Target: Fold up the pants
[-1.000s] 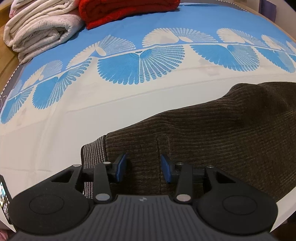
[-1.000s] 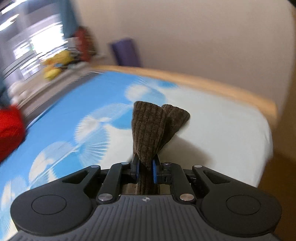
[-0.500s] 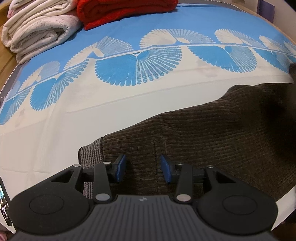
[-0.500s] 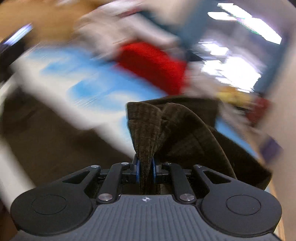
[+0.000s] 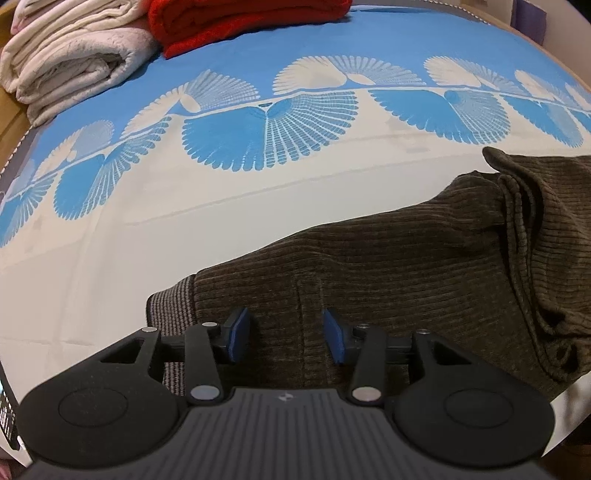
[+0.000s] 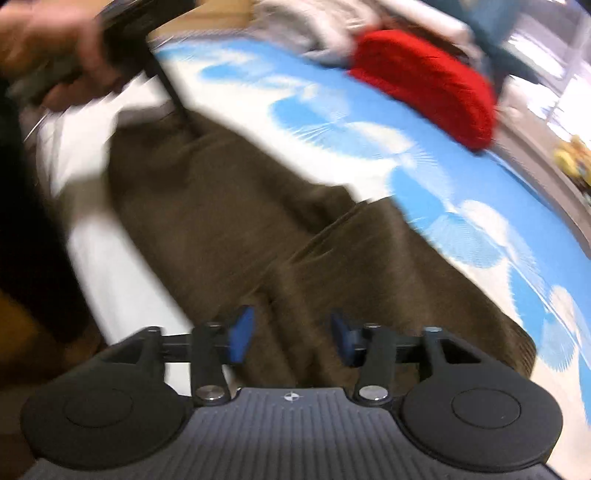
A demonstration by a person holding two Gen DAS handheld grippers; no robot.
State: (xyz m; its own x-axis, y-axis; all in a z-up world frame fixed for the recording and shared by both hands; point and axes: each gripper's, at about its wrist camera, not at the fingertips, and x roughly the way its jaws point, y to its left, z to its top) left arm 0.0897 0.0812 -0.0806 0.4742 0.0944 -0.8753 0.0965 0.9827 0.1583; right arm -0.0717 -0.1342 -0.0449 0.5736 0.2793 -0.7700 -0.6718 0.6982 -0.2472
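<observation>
Now brown pants [image 5: 406, 266] lie folded on the bedsheet [image 5: 147, 240].

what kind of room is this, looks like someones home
Most likely a bedroom at home: brown corduroy pants lie on a bed's blue-and-white fan-print sheet, with folded cream blankets and a folded red blanket stacked at its far edge.
</observation>
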